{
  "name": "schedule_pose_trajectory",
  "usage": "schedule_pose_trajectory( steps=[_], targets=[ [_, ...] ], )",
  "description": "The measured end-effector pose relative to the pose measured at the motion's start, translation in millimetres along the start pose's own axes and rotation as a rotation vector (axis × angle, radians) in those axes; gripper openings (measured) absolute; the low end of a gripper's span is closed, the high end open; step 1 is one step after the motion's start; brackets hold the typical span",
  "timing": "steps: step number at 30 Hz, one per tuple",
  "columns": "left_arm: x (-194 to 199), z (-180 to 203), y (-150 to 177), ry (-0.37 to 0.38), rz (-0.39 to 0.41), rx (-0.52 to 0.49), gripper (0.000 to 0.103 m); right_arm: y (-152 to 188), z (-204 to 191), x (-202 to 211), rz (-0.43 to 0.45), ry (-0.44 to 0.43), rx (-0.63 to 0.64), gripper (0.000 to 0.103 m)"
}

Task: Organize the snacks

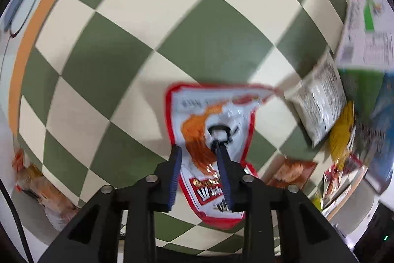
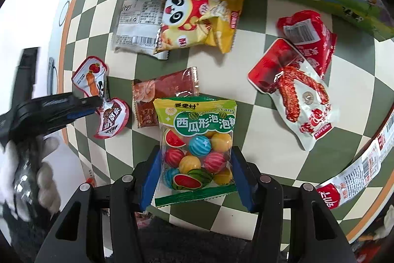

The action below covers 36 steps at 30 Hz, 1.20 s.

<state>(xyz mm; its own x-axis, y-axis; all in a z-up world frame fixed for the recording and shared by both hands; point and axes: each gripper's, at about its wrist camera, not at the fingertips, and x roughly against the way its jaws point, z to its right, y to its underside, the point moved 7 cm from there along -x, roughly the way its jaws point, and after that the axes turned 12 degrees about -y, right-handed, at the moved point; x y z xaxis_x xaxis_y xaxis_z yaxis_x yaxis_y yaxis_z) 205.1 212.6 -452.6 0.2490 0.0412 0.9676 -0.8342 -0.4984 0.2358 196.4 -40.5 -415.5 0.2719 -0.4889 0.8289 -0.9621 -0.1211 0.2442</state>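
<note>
- The left gripper [image 2: 99, 100] is clamped on the pinched middle of a red-edged white snack pouch [image 2: 102, 100], at the left of the checkered tabletop [image 2: 258, 147].
- A brown packet [image 2: 162, 95] lies just right of it.
- The right gripper [image 2: 194, 171], nearest, grips a watermelon gum bag [image 2: 195, 147].
- Far right lies a red jerky pack [image 2: 290, 88].

Green-and-cream checkered tablecloth [image 1: 157, 24], orange border

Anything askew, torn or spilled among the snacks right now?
Nothing is spilled or visibly torn. The yellow panda bag is crumpled and overlaps the silver packet; the gumball bag lies over the brown packet. The rest is scattered loosely.
</note>
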Motion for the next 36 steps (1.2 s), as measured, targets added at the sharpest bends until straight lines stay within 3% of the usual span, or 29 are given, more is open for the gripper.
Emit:
schedule_pose_trajectory(
  steps=[4,5,7,8,9,10,11,13,17,20,24,26,29,32,33,36],
  targets=[
    [7.0,-19.4,-5.1,0.053,0.043,0.041,0.033,0.2,-3.0,-1.4,-0.002,-0.002,0.002,0.057],
    [5.8,-25.4,-3.5,0.052,0.041,0.049,0.042,0.2,-3.7,-1.9,-0.002,-0.003,0.004,0.057],
    [-0.2,-30.2,0.0,-0.006,0.032,0.028,0.068,0.4,-5.1,-3.2,-0.003,-0.001,0.008,0.057],
    [-5.4,-32.3,0.7,-0.022,0.009,0.019,0.088,0.7,-4.7,-3.2,-0.004,-0.001,0.009,0.057],
    [-13.7,-34.3,1.3,-0.012,-0.043,0.009,0.097,1.1,-4.0,-2.9,-0.007,-0.003,0.009,0.057],
    [-24.0,-32.0,1.6,0.029,-0.099,0.001,0.098,1.4,-4.0,-3.5,-0.007,-0.004,0.007,0.057],
    [-22.2,-30.3,1.2,0.022,-0.076,-0.012,0.098,1.4,-3.9,-3.9,-0.009,-0.003,0.008,0.057],
    [-19.4,-23.3,4.3,-0.006,-0.050,-0.048,0.098,1.8,-4.9,-6.1,-0.016,-0.004,0.010,0.057],
    [-13.3,-2.7,9.8,0.091,-0.059,-0.023,0.098,2.4,-6.2,-7.1,-0.013,0.005,0.018,0.057],
    [-20.6,18.1,16.0,0.095,-0.085,-0.026,0.099,1.9,-2.0,-7.4,-0.010,0.010,0.008,0.057],
    [-24.4,44.8,17.0,-0.071,-0.001,-0.121,0.099,1.4,7.8,-9.8,-0.010,0.024,-0.012,0.057],
    [-25.5,47.5,22.8,-0.133,0.028,-0.143,0.091,1.4,11.3,-9.5,-0.007,0.024,-0.021,0.057],
    [-6.0,53.2,23.8,-0.136,0.089,-0.175,0.055,1.6,13.5,-6.5,0.004,0.025,-0.025,0.057],
    [-1.7,54.5,34.4,-0.133,0.098,-0.203,0.044,0.4,14.5,-3.0,0.017,0.018,-0.032,0.057],
    [-2.1,69.8,35.7,-0.133,0.099,-0.212,0.043,-0.4,15.0,-2.2,0.021,0.015,-0.036,0.057],
    [0.9,67.7,41.6,-0.130,0.104,-0.225,0.041,-0.7,14.4,-1.1,0.023,0.011,-0.033,0.057]
  ],
)
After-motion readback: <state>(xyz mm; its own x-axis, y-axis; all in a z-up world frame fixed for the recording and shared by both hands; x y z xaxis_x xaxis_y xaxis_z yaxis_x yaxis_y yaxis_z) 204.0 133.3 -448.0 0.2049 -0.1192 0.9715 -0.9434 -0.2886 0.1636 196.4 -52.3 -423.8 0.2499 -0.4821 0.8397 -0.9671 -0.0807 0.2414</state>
